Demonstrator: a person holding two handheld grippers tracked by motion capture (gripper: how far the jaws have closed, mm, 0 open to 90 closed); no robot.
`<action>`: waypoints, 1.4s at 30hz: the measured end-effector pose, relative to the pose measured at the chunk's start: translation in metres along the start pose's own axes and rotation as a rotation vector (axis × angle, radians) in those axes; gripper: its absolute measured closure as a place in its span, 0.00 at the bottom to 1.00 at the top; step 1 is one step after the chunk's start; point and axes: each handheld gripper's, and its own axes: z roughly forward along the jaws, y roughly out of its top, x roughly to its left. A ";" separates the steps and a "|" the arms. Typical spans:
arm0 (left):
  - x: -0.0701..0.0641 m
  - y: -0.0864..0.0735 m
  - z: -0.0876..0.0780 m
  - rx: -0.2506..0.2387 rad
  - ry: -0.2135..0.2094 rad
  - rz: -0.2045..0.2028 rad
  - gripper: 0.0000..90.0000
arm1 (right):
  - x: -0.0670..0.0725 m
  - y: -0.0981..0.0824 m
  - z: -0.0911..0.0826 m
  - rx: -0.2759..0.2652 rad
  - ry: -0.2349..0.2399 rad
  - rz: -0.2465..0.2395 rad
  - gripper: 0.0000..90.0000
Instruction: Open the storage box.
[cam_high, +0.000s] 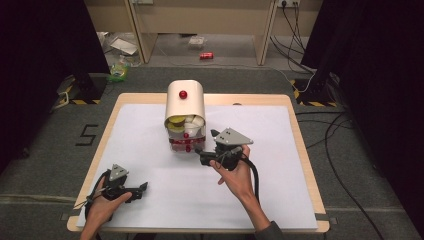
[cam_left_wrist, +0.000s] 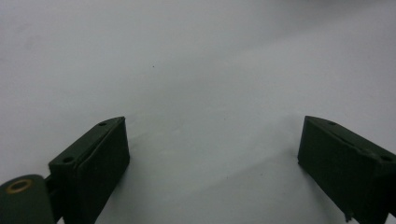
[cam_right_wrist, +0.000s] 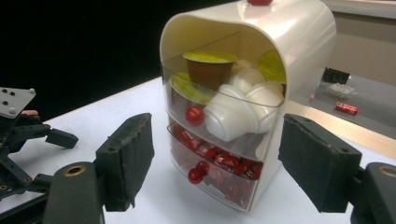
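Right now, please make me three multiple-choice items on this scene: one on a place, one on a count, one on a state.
1. Where does the drawer box stand?
A. far middle of the table
B. near left corner
C. on the floor

2. How many red knobs show on the drawer fronts?
A. one
B. two
C. four

3. How is the right gripper?
A. shut on a knob
B. open, holding nothing
C. lying flat

Answers: 1 A, the high view shows it there. 2 B, one on each clear drawer. 3 B, its jaws stand apart before the box.
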 end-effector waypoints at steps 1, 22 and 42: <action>0.000 0.000 0.000 0.000 0.000 0.000 0.09 | 0.000 0.001 0.001 -0.002 -0.001 -0.007 0.30; 0.000 0.000 0.000 0.000 -0.003 -0.001 0.09 | 0.012 0.015 0.023 -0.011 0.033 -0.047 0.34; 0.000 0.000 0.000 0.000 -0.003 0.000 0.09 | 0.012 0.020 0.049 -0.009 0.032 -0.080 0.37</action>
